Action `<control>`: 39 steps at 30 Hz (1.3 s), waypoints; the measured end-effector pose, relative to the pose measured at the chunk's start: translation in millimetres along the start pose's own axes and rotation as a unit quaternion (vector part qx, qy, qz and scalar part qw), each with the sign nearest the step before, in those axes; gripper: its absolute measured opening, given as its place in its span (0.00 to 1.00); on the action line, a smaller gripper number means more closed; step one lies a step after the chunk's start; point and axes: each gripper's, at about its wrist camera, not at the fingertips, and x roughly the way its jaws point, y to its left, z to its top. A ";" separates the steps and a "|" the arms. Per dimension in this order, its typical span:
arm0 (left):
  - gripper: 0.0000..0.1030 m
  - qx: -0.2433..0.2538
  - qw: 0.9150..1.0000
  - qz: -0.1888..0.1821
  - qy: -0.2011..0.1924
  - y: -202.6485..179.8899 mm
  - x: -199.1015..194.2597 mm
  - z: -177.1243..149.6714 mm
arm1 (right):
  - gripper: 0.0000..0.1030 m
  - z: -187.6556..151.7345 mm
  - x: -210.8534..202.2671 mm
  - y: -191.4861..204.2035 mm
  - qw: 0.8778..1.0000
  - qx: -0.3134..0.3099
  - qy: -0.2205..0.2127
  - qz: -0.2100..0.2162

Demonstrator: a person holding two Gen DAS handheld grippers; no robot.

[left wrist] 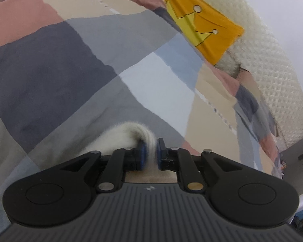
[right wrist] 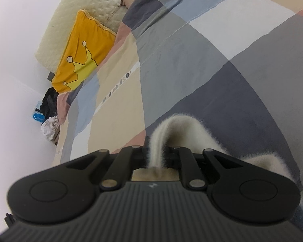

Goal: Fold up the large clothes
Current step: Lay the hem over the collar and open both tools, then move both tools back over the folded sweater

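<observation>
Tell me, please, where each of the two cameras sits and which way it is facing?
Left wrist: sits on the left gripper, looking down over the bedspread; its jaws stand slightly apart around the fluffy white garment.
Right wrist: sits on the right gripper, facing along the bed; its jaws pinch the garment's fold.
Shared: the garment, bedspread, yellow crown pillow and quilted headboard.

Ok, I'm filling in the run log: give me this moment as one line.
left gripper: open, fuzzy white garment between pads | right gripper: shut on fuzzy white garment | surface: patchwork bedspread
</observation>
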 end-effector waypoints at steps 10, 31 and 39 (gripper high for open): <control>0.64 0.079 0.996 -0.029 0.010 -45.6 -31.4 -21.1 | 0.72 -13.7 -13.1 31.3 0.997 -0.070 0.014 0.014; 0.64 0.230 0.960 0.157 0.006 -50.8 1.0 -45.6 | 0.68 -59.7 16.1 66.5 0.954 -0.279 0.011 -0.111; 0.64 0.236 0.959 0.155 -0.002 -59.0 -12.3 -46.6 | 0.68 -61.5 11.8 68.0 0.953 -0.282 0.007 -0.112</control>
